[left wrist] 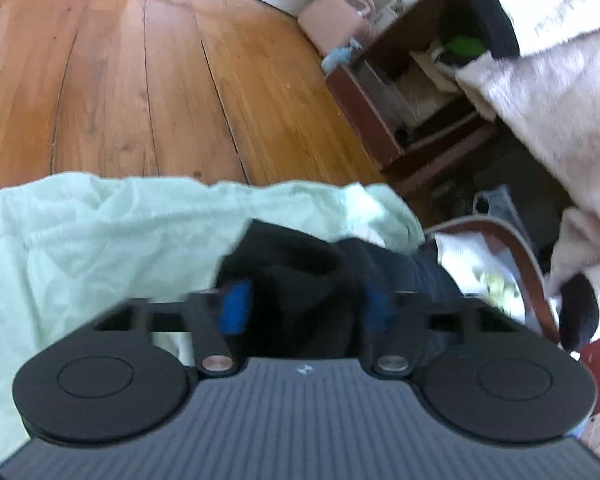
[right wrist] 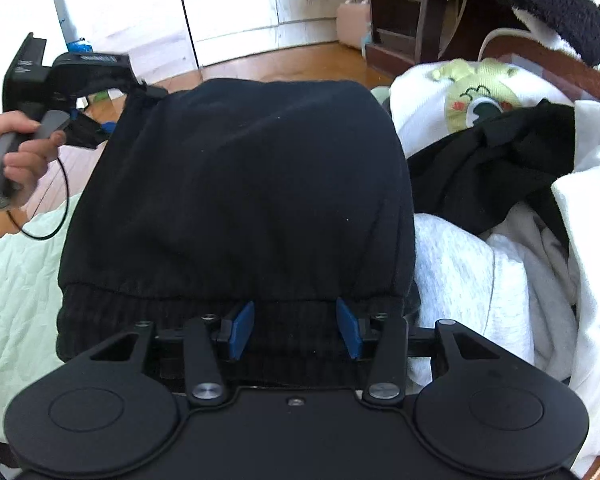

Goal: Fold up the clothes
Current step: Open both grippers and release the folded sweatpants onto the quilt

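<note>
Garment (right wrist: 240,184), black with a ribbed hem, lies spread across the pale green sheet (right wrist: 16,280), hem toward the right gripper (right wrist: 294,330) and its far corner caught by the left gripper (right wrist: 96,126); stretching it between the two looks like a way of flattening it before a fold. Beside it on the right waits a heap of unfolded laundry (right wrist: 480,272), white and grey pieces with another black one on top, so most of the task seems undone. In the left wrist view the left gripper's blue pads (left wrist: 236,308) have black cloth bunched between them and appear pressed on it, though blur softens the edges. The right gripper's blue pads (right wrist: 242,330) stand clearly apart over the hem, the ribbing showing in the gap between them; they seem to rest on or just above the cloth without pinching it. A hand (right wrist: 18,148) works the left gripper's handle out past the sheet's edge, over the wooden floor (left wrist: 140,60).
</note>
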`<action>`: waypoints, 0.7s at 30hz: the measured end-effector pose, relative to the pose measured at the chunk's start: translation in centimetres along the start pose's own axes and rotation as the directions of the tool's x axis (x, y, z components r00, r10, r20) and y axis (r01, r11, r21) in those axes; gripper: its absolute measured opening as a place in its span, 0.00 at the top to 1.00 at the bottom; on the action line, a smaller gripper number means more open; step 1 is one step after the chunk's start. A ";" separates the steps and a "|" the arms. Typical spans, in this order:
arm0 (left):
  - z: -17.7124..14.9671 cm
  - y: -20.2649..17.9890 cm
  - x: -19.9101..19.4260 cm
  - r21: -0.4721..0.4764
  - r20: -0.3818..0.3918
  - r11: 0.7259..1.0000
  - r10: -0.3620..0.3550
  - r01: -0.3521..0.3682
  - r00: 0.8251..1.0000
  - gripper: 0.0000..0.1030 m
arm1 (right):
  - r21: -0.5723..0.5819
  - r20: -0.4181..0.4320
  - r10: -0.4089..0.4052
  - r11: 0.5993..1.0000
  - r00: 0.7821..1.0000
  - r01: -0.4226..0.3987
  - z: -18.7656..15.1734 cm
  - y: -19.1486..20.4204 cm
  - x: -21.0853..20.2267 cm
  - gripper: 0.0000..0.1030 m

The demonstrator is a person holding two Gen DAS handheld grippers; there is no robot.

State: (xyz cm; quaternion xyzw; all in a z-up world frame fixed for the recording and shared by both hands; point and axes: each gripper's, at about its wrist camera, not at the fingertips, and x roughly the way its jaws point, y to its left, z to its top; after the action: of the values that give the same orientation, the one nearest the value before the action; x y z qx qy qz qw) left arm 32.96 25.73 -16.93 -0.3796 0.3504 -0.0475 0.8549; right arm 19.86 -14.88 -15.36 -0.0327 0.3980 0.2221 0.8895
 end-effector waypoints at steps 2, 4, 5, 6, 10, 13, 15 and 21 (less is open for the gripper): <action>-0.4 3.4 -0.8 -0.210 0.047 0.971 -0.108 0.116 0.993 0.83 | 0.002 0.004 0.005 1.000 1.000 -0.005 0.0 -0.1 -0.1 0.51; -1.3 6.0 -1.4 -0.313 0.096 0.938 -0.127 0.151 0.987 0.89 | 0.008 0.000 0.019 1.000 1.000 -0.019 0.2 -0.3 -0.1 0.51; -2.0 6.7 -1.3 -0.319 0.102 0.940 -0.095 0.123 0.990 0.89 | 0.017 0.001 0.031 0.999 1.000 -0.031 0.2 -0.5 -0.1 0.52; -2.6 7.1 -1.1 -0.320 0.103 0.943 -0.068 0.097 0.992 0.89 | 0.022 0.004 0.043 0.999 0.999 -0.043 0.2 -0.7 -0.1 0.52; -4.1 8.7 -0.7 -0.428 0.107 0.900 -0.041 0.083 0.993 0.87 | -0.006 0.003 0.046 0.999 0.999 -0.046 0.2 -0.5 -0.1 0.52; -4.2 7.4 -2.3 -0.443 0.142 0.895 0.020 0.045 0.990 0.86 | 0.002 -0.003 0.037 0.999 0.999 -0.037 0.2 -0.4 -0.4 0.51; -4.0 5.0 -4.4 -0.360 0.177 0.931 0.130 -0.059 0.976 0.83 | 0.005 -0.023 0.017 1.000 1.000 -0.017 0.2 -0.1 -0.8 0.51; -4.1 -2.2 -8.7 -0.045 0.129 0.963 0.271 -0.267 0.954 0.45 | -0.003 -0.174 -0.090 0.996 0.981 0.091 -0.4 1.5 -2.1 0.34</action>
State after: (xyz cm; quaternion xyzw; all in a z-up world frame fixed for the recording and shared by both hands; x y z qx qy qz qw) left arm 24.24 24.62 -12.43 -0.3423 0.3413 0.0996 0.8697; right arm 17.68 -14.38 -13.96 -0.0677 0.4730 0.1768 0.8605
